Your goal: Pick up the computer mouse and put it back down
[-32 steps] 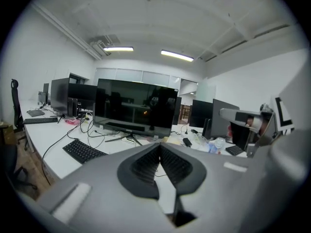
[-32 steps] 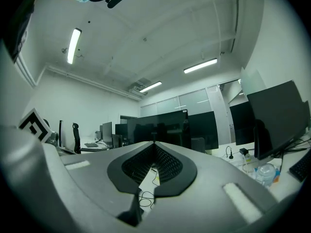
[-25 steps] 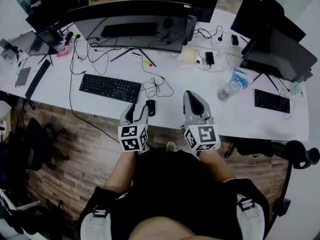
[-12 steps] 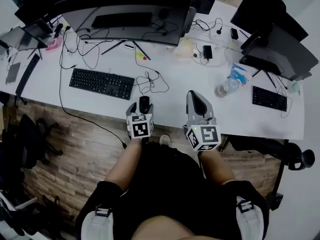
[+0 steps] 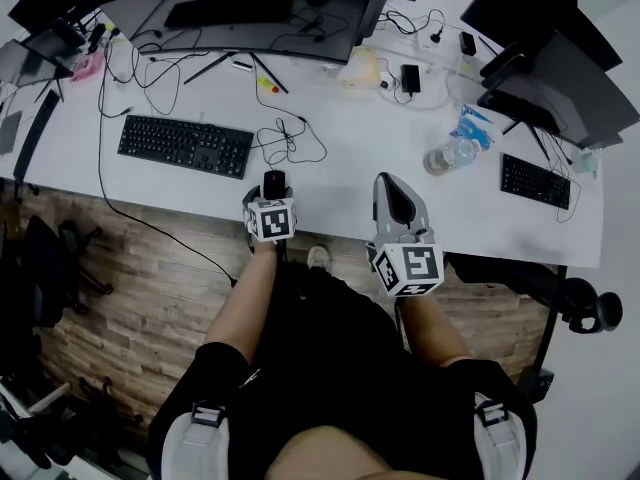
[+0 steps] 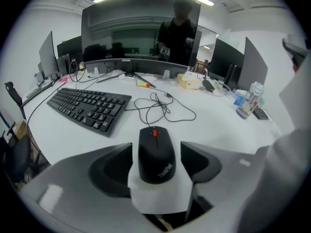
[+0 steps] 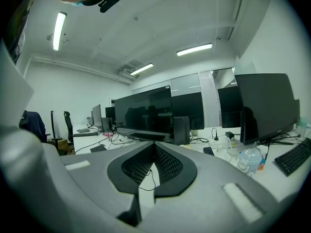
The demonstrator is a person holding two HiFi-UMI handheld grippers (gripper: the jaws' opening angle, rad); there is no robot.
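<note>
Just right of the black keyboard [image 6: 90,108], the left gripper [image 5: 271,196] has just been opening its jaws. They stand wide apart around the computer mouse [image 6: 156,154], which lies untouched near the white desk's [image 5: 340,158] front edge. Farther right, the right gripper [image 7: 154,147] hangs with its jaws together, empty.

Mouse [image 6: 156,154] on desk [image 5: 345,163]; keyboard [image 5: 185,146] left, bottle [image 5: 445,156] right.

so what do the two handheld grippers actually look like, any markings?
The left gripper and right gripper have pale grey moulded shells with black mesh-textured pads inside the jaws. Each carries a white cube with black square markers. The person wears a black top.
</note>
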